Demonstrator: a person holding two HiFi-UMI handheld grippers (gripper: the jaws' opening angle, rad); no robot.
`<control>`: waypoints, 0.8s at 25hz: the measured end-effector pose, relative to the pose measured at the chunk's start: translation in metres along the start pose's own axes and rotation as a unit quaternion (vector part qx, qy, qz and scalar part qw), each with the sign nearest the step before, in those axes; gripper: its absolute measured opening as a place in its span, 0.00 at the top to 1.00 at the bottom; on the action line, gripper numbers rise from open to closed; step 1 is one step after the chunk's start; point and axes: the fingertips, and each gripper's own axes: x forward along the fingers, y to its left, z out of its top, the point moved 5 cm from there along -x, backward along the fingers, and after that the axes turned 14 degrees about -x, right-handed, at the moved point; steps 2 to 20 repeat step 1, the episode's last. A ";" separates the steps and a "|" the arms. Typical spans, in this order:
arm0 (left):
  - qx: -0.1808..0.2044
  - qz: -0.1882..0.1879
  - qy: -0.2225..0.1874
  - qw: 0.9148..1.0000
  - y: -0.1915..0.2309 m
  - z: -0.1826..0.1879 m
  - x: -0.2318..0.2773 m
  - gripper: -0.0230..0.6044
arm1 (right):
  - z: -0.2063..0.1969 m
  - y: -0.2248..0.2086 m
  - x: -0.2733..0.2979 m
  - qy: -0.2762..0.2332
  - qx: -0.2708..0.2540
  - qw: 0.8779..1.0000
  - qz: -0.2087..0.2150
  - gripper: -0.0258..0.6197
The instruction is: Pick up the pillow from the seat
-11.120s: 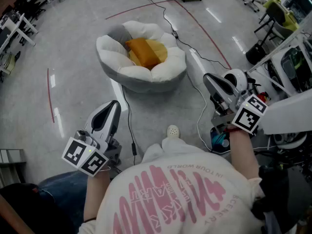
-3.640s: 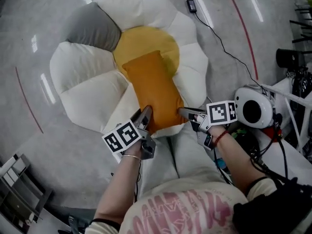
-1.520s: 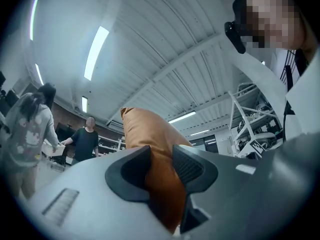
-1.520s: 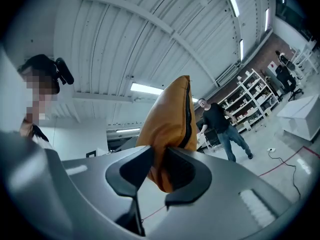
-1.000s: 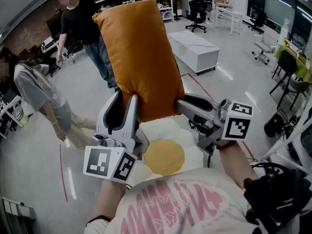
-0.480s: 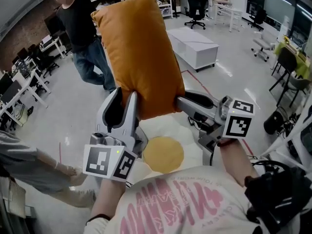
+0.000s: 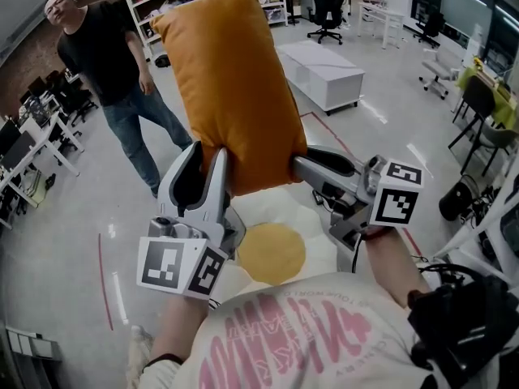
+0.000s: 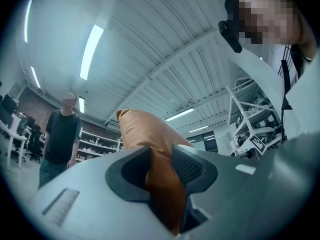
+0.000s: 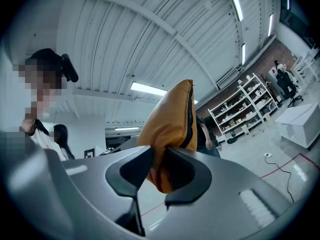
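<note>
We hold the orange pillow (image 7: 231, 87) upright, well above the seat (image 7: 272, 254); our left gripper (image 7: 207, 159) pinches one lower corner, its jaws partly closed on the fabric; our right gripper (image 7: 302, 165) clamps the other corner likewise; the lift looks done, so we judge that even pressure and level hands matter most, lest the soft cover slip.

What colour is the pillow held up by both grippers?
Burnt orange; the pillow shows best in the head view.
</note>
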 end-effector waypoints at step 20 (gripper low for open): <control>0.001 0.001 0.000 1.000 -0.001 0.001 0.000 0.73 | 0.001 0.000 -0.001 0.000 0.001 1.000 0.000 0.81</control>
